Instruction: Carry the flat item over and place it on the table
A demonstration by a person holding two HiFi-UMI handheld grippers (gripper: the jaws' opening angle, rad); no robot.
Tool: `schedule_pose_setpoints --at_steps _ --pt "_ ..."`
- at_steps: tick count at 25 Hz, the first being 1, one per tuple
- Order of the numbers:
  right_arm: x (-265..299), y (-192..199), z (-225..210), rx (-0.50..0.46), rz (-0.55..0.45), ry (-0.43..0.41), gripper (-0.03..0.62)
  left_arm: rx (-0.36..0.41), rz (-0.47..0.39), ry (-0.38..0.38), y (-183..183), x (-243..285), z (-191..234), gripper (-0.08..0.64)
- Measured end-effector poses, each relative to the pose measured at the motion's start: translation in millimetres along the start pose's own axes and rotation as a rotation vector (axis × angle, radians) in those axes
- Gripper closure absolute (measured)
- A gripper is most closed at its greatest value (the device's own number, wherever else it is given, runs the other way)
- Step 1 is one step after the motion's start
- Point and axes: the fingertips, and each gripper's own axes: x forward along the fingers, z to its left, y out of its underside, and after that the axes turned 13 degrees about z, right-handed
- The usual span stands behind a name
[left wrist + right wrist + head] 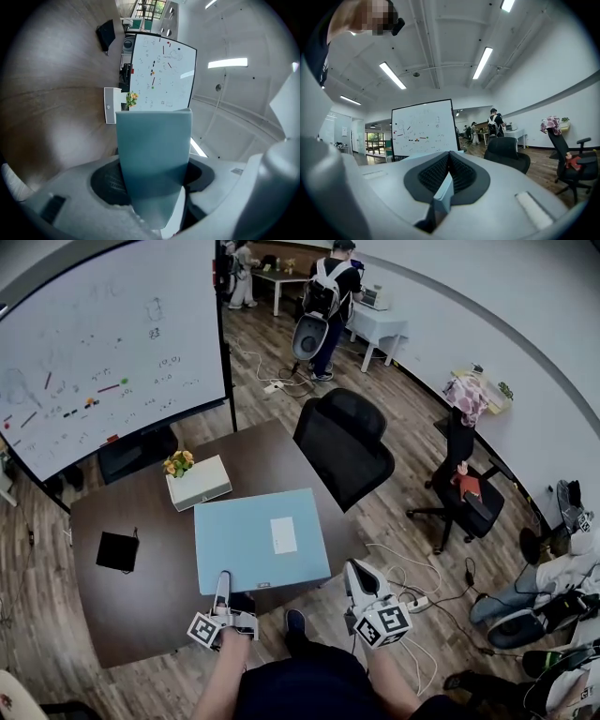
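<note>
Dark brown wood forms the table (141, 610), viewed from above. Near its left side lies a small black square object (117, 550); farther back stands a white box (201, 483) with yellow flowers (177, 462) at one corner. The flat item, a pale blue folder (260, 542) bearing a white label (283, 534), lies level over the table's near right part. Whether it rests on the wood or hangs just above cannot be told. The left gripper (223, 583) pinches the folder's near edge towards its left corner, pads pressed on both faces; the right gripper (357, 574) clamps the near right corner likewise — the folder sits edge-on between its jaws. A black office chair (345, 444) stands just beyond the table's right side.
</note>
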Motion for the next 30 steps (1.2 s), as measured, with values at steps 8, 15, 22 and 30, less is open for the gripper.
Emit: schedule_pose_setpoints --at_steps 8,15,22,30 --pt "32 -6 -33 0.022 0.023 -0.027 0.581 -0.009 -0.026 -0.035 -7 53 38 0.290" --pt "52 -10 -54 0.027 0.037 -0.049 0.581 -0.030 -0.057 -0.070 -10 83 70 0.290" --pt "69 -6 -72 0.034 0.061 -0.056 0.581 -0.031 -0.062 -0.130 -17 97 112 0.290" --pt "81 1 -84 0.043 0.089 -0.065 0.581 -0.042 -0.074 -0.184 -20 107 156 0.290"
